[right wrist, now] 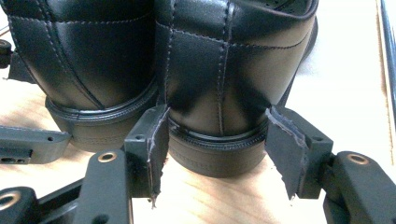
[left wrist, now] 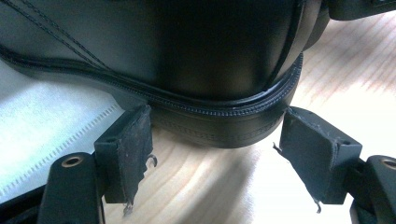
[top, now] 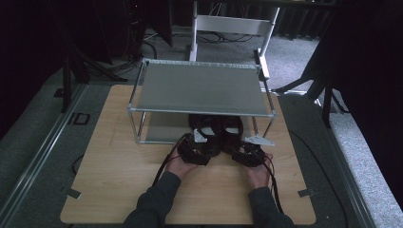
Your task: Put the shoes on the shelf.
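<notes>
Right gripper view: jaws of the right gripper (right wrist: 215,154) and left gripper (left wrist: 212,149) are spread wide around the heels of two black shoes (right wrist: 154,70), seemingly for grasping, at the shelf rack's (top: 199,88) near edge.

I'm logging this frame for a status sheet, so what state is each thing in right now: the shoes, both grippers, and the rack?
Left shoe: upright on the table, heel between the left gripper's open jaws.
Right shoe: upright beside the other shoe, heel between the right gripper's open jaws.
Left gripper: open, not clamped.
Right gripper: open, not clamped.
Rack: standing on the table, top shelf bare.
</notes>
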`<state>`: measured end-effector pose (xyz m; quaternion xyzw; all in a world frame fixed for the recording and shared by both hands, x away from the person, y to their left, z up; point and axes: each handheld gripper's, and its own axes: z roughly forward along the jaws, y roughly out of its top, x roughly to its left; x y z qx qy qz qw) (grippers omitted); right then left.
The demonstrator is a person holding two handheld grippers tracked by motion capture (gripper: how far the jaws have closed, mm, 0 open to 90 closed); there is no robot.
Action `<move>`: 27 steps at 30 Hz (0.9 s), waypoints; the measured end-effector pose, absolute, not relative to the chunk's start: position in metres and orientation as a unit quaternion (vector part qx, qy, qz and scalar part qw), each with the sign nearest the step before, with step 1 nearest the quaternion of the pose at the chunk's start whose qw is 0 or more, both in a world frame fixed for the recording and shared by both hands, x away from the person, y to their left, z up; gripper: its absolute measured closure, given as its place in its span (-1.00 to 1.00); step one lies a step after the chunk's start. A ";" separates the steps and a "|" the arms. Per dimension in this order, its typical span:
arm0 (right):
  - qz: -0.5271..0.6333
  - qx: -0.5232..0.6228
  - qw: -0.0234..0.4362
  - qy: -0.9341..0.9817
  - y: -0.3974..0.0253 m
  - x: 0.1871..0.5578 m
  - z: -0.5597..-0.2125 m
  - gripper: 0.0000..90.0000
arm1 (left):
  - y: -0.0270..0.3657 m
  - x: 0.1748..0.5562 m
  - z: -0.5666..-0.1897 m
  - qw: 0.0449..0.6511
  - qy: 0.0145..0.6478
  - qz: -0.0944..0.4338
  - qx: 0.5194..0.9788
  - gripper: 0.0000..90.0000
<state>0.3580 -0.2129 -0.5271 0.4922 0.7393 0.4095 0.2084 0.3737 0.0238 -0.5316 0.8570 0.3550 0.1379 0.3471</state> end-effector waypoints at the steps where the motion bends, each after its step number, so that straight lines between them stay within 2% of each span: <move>1: 0.409 0.492 0.210 0.739 -0.213 0.359 -0.527 -0.12 | 0.024 0.376 -0.531 0.346 0.352 0.139 0.858 -0.42; 9: 0.404 0.494 0.216 0.739 -0.209 0.369 -0.528 -0.10 | 0.027 0.390 -0.533 0.341 0.344 0.136 0.864 -0.40; 18: 0.403 0.495 0.217 0.739 -0.205 0.377 -0.529 -0.05 | 0.028 0.400 -0.533 0.325 0.339 0.165 0.867 -0.21; 27: 0.403 0.496 0.216 0.738 -0.204 0.379 -0.529 -0.05 | 0.029 0.402 -0.535 0.328 0.342 0.166 0.865 -0.20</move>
